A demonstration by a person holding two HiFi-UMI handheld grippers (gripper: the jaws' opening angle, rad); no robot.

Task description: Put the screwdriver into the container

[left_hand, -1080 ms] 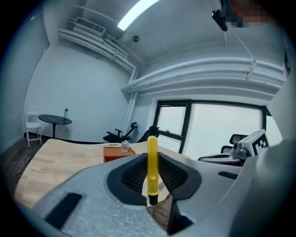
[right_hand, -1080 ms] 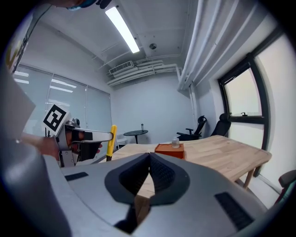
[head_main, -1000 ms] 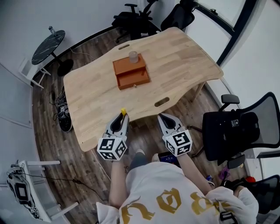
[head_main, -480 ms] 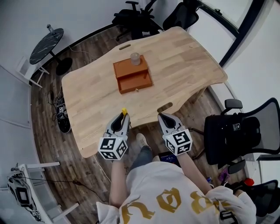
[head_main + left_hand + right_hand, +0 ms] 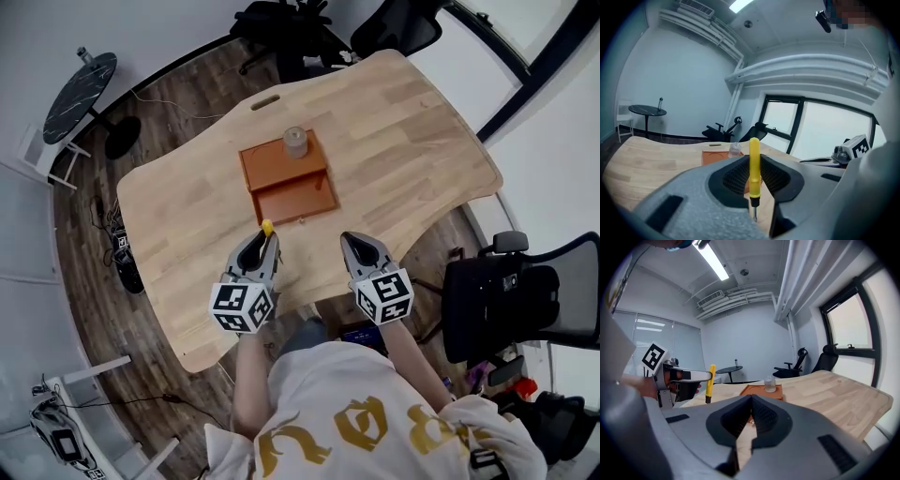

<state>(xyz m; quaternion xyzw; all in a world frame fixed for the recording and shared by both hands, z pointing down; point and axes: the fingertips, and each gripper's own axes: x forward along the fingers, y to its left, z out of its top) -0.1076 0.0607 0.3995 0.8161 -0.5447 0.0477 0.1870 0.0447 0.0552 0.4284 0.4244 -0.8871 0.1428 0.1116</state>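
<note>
Gripped a yellow screwdriver (image 5: 754,164) upright in the left tool (image 5: 265,234) over the near side of the desk (image 5: 403,131); held the right tool (image 5: 349,240) clenched, empty, alongside; faced the orange container (image 5: 286,178) farther on, mid-desk.

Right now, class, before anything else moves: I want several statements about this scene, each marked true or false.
1. The left gripper holds a yellow screwdriver. True.
2. The screwdriver lies inside the orange container. False: it is between the left gripper's jaws, outside the container.
3. A small jar stands on top of the container. True.
4. The right gripper holds a tool. False: its jaws are together with nothing between them.
5. The container sits on the floor. False: it sits on the wooden table.
</note>
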